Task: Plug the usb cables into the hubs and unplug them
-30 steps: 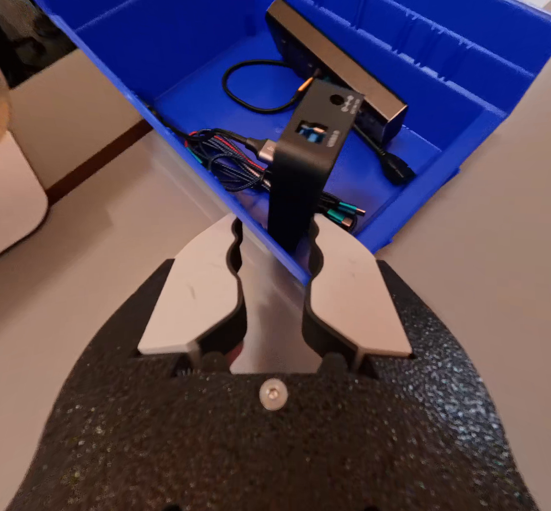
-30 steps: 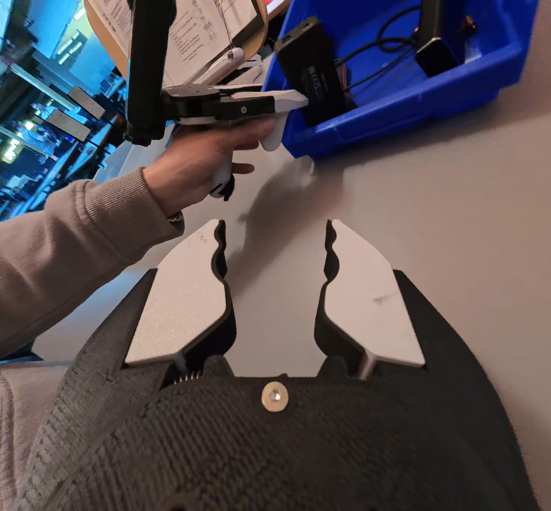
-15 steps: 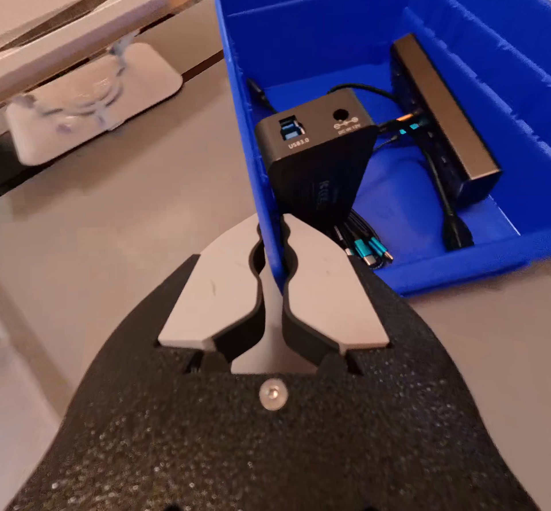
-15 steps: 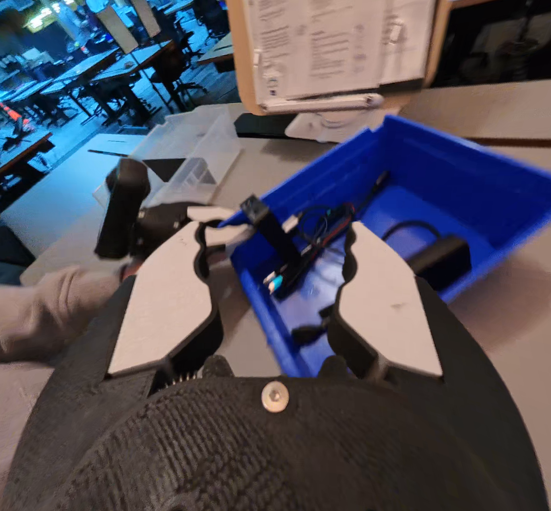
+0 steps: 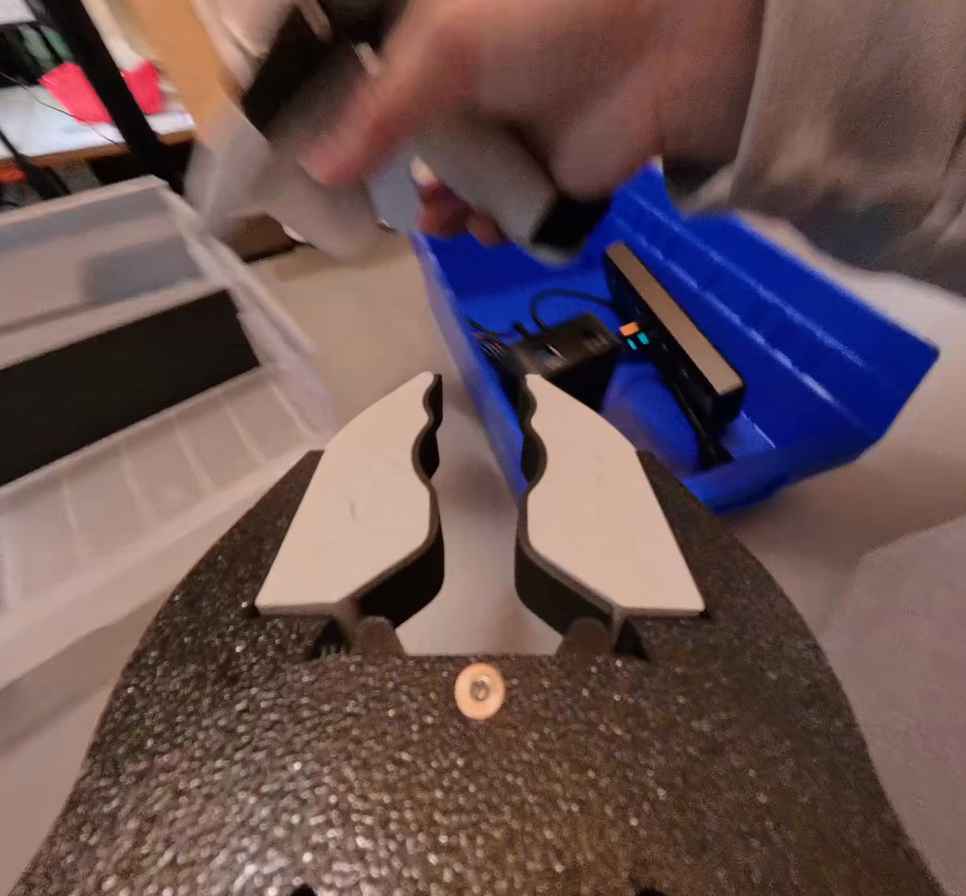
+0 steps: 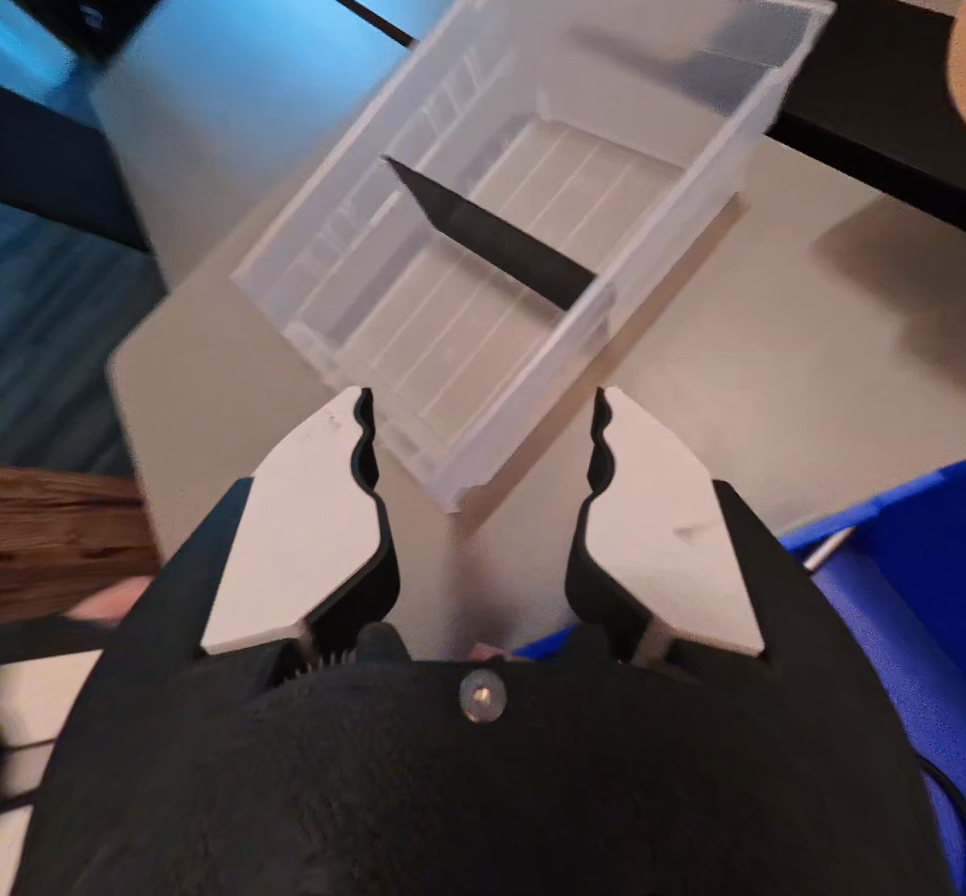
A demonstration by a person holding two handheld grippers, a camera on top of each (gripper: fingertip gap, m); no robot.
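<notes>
The blue bin stands on the table right of centre in the left wrist view. A small black hub lies in it beside a long dark hub, with a black cable loop and coloured plugs. My left gripper is partly open and empty, just short of the bin's near wall. My right gripper is open and empty, above the table in front of a clear bin. A corner of the blue bin shows at the lower right of the right wrist view.
A blurred hand in a grey sleeve moves over the blue bin. The clear bin has a black divider and also shows left in the left wrist view. The table edge and floor lie beyond it.
My left gripper has let go of the small black hub, which now lies in the blue bin, and has drawn back. My right gripper has swung left from the blue bin to the clear bin.
</notes>
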